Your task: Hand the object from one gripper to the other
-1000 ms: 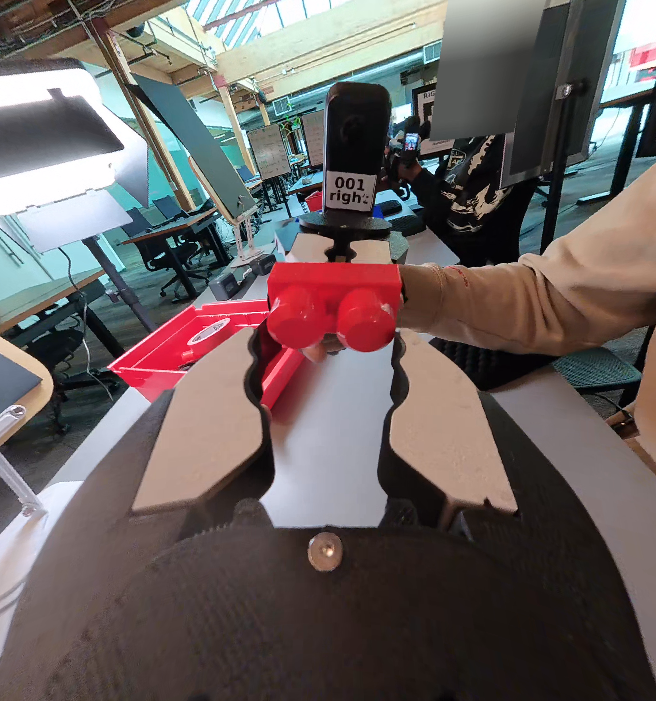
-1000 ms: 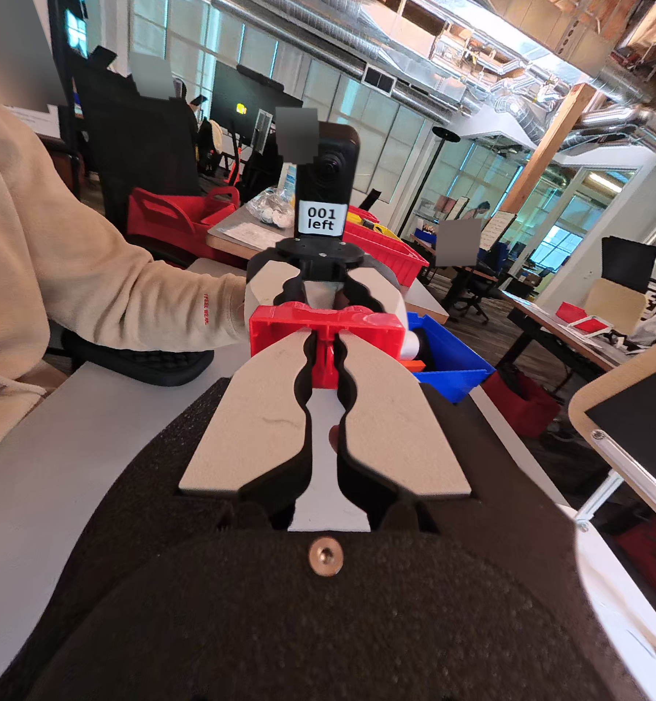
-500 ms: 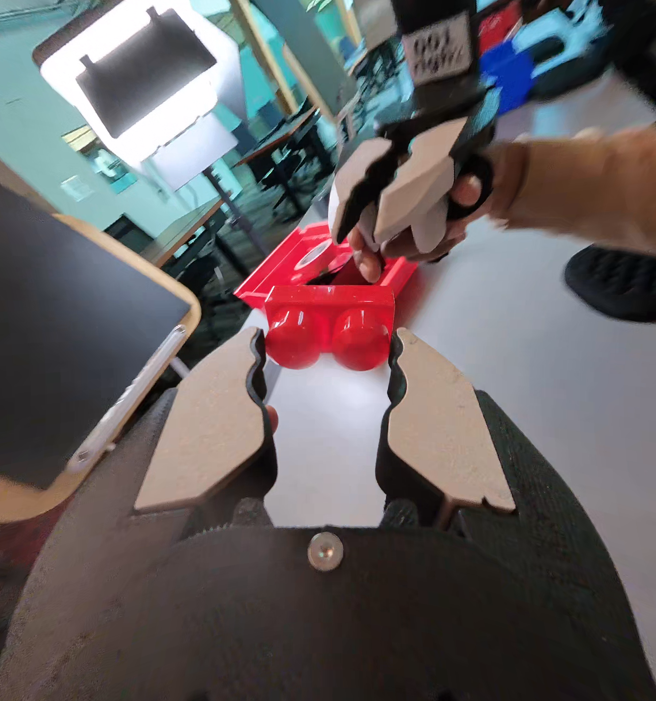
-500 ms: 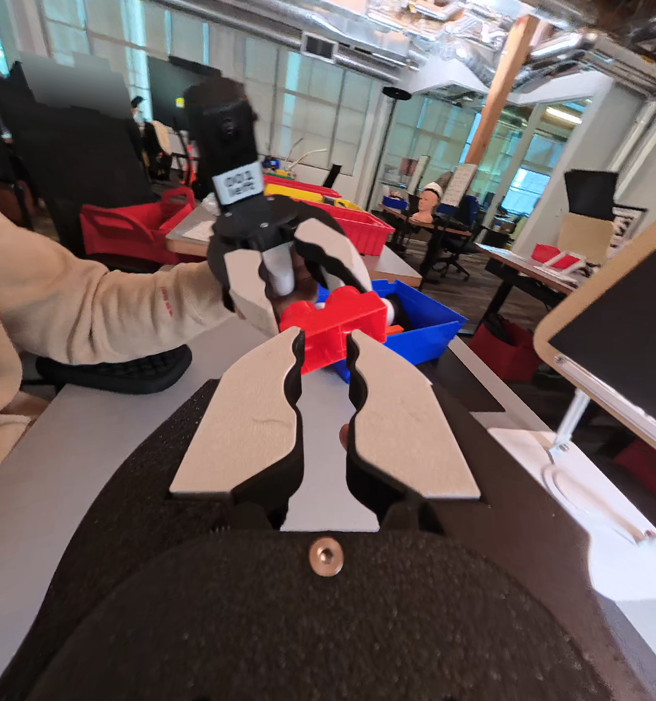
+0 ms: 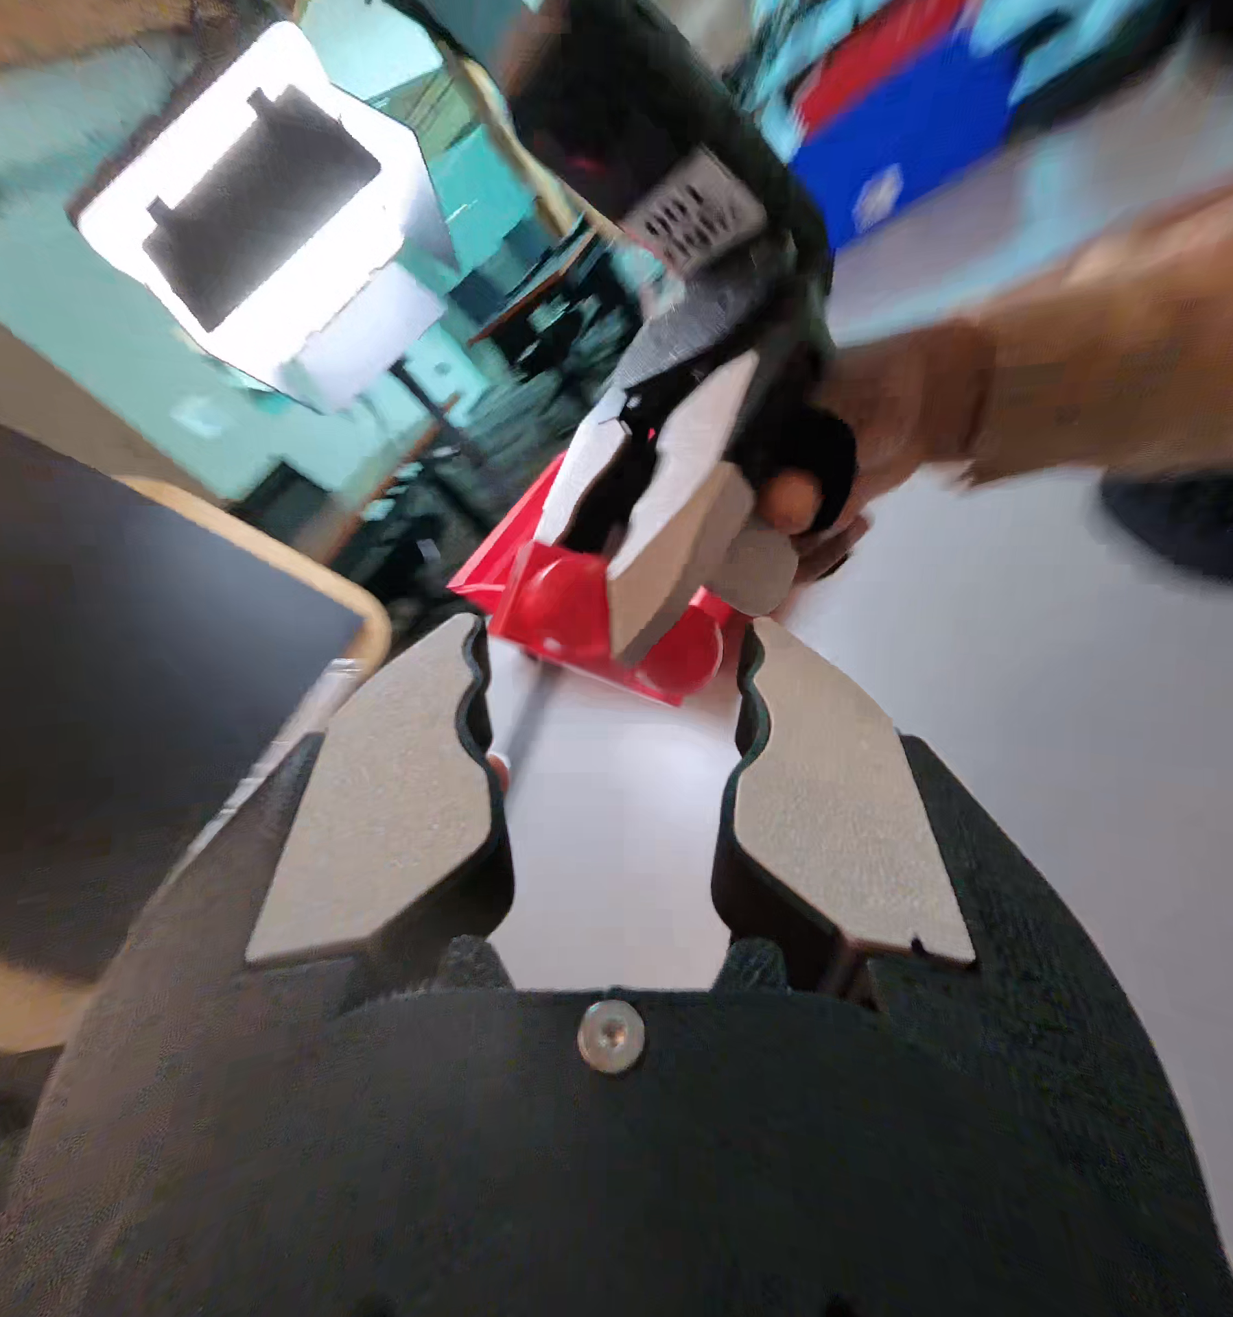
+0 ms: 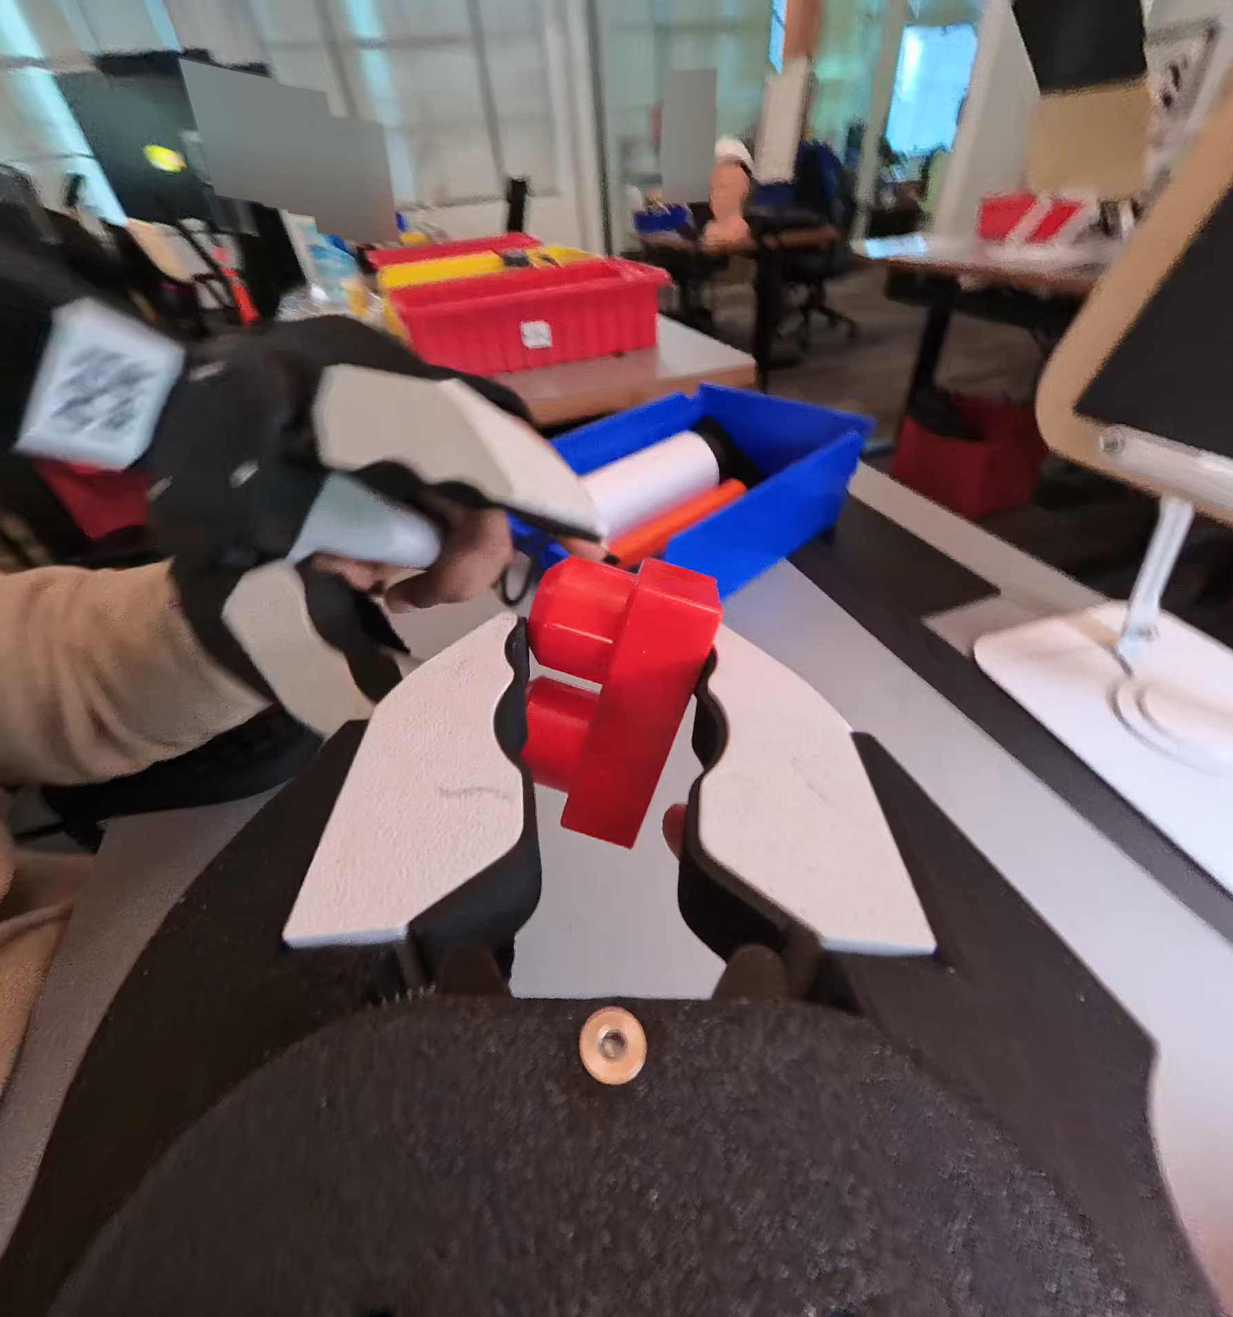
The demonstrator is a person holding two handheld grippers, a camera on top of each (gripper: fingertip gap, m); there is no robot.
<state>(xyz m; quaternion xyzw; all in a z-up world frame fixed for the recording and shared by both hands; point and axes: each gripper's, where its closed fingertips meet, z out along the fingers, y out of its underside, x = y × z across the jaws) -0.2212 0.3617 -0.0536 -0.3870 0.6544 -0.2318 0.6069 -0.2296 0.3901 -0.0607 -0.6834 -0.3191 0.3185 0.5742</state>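
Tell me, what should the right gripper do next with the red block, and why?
Probably squeeze the right gripper's jaws a little tighter before moving. The red block sits tilted between them, caught only by one stud and an edge, so it could slip. The left gripper is open and apart from it, so nothing else holds it above the table.

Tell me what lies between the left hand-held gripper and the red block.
Nothing loose: in the left wrist view only bare table shows between the open left hand-held gripper and the red block, which the right hand-held gripper clamps.
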